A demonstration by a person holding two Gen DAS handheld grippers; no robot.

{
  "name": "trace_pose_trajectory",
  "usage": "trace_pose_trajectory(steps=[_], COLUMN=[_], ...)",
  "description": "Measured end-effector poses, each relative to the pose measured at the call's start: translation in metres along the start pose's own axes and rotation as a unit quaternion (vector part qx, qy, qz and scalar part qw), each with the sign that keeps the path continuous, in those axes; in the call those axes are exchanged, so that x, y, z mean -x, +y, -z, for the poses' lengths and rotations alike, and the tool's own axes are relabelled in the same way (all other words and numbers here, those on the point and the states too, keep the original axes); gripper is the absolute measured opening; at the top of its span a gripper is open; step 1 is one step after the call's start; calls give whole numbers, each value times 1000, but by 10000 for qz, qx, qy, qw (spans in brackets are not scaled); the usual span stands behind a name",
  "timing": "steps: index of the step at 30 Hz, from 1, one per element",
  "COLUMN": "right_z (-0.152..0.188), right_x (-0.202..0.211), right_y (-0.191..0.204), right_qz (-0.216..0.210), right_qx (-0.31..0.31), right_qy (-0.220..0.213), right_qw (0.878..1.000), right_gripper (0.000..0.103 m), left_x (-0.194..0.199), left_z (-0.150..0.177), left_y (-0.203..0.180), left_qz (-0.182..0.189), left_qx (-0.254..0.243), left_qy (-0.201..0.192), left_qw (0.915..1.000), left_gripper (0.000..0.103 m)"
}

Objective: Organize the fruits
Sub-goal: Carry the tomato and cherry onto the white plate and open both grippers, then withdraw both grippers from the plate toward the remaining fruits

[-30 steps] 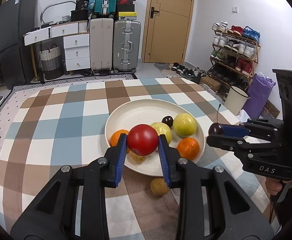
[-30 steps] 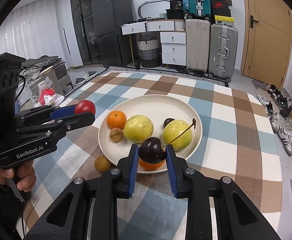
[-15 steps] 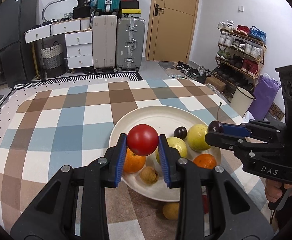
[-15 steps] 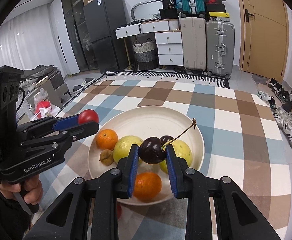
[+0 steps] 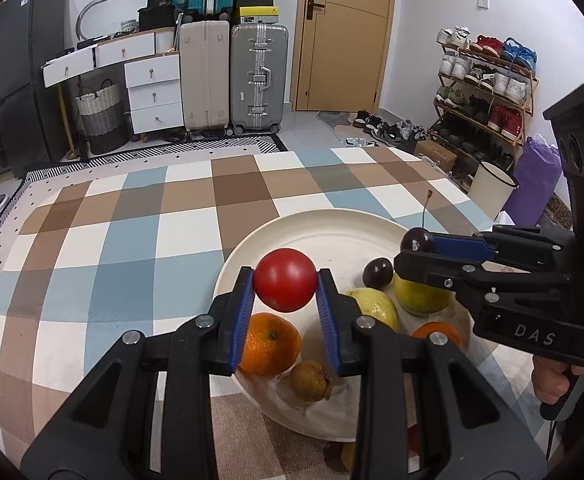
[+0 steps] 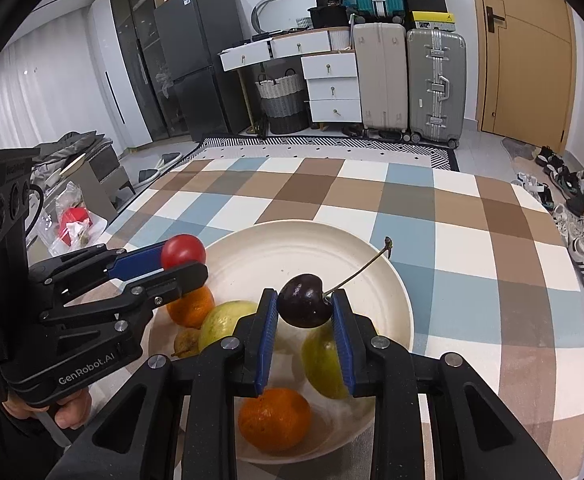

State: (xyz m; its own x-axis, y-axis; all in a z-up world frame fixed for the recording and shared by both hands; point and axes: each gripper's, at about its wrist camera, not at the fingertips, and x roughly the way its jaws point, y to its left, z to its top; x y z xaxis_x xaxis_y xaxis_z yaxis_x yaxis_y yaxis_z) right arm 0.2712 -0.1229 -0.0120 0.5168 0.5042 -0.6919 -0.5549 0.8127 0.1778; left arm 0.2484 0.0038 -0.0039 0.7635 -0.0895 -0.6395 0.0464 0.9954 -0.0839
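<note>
My left gripper (image 5: 286,286) is shut on a red tomato (image 5: 285,279), held above the near left rim of a cream plate (image 5: 323,232). My right gripper (image 6: 303,308) is shut on a dark cherry (image 6: 303,305) with a long stem, over the plate's (image 6: 299,248) near half. In the left wrist view the right gripper (image 5: 417,246) comes in from the right with the cherry (image 5: 416,240). On the plate lie two oranges (image 5: 270,342) (image 5: 437,330), two yellow-green fruits (image 5: 373,306) (image 5: 421,300), a second dark cherry (image 5: 377,273) and a small brown fruit (image 5: 309,380).
The plate sits on a table with a brown, blue and white checked cloth (image 5: 132,232). A small fruit (image 5: 347,456) lies on the cloth just below the plate's near rim. A person's hand (image 5: 559,380) holds the right gripper's handle. Suitcases, drawers and a shoe rack stand beyond the table.
Both grippers have moved forward over the plate, each keeping its fruit. The plate and its fruits now lie closer beneath them, and the loose fruit on the cloth has slid to the bottom edge.
</note>
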Motion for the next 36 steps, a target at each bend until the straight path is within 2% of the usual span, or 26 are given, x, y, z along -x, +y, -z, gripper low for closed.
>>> trace_pose_trajectory(steps=[12,15,16,19,21,23,24,25,26,28,30,36], right_z=[-5,-5,-5,-1,2,9,12,15,19,24,29,46], right_x=[-15,-7,-4,8,16,25,29,32,35,40,46,63], right_y=[4,5,4,-2,-5,-8,-9,-9,-7,-2,3,13], right_qz=[-194,-147,-141,-94,-38,-36,-84,-141,-169,-89,-39,-29], right_qx=[-6,54,35,-88,-158,-277,-316,-338,-328,-258,-204,-173], right_qy=[81,-2,-28,-135,-170,-229,-231,-223,-212,-226,-227,-241], right_qw=[9998,9999,9999,9998,9997,9993,9992,9991,9991,9994,9995,9996], right_gripper=[28,34,41,47,56,80,86,96,101,101,102,102], left_x=[-5,6,9,19,28,39,44,50,56,67,77,103], left_z=[-1,-2,-2,0,4,9,12,14,17,22,26,43], left_y=[3,3,3,2,2,1,1,0,0,0,-1,-1], left_qz=[103,158,157,104,59,-17,-43,-79,-88,-77,-101,-141], left_qx=[64,68,55,41,83,105,97,98,109,142,174,185], left_qy=[63,-66,-72,-94,-112,-178,-204,-233,-269,-307,-322,-404], left_qw=[9999,9998,9998,9999,9999,9998,9997,9996,9995,9994,9993,9989], left_gripper=[28,29,29,42,62,72,79,82,85,91,102,102])
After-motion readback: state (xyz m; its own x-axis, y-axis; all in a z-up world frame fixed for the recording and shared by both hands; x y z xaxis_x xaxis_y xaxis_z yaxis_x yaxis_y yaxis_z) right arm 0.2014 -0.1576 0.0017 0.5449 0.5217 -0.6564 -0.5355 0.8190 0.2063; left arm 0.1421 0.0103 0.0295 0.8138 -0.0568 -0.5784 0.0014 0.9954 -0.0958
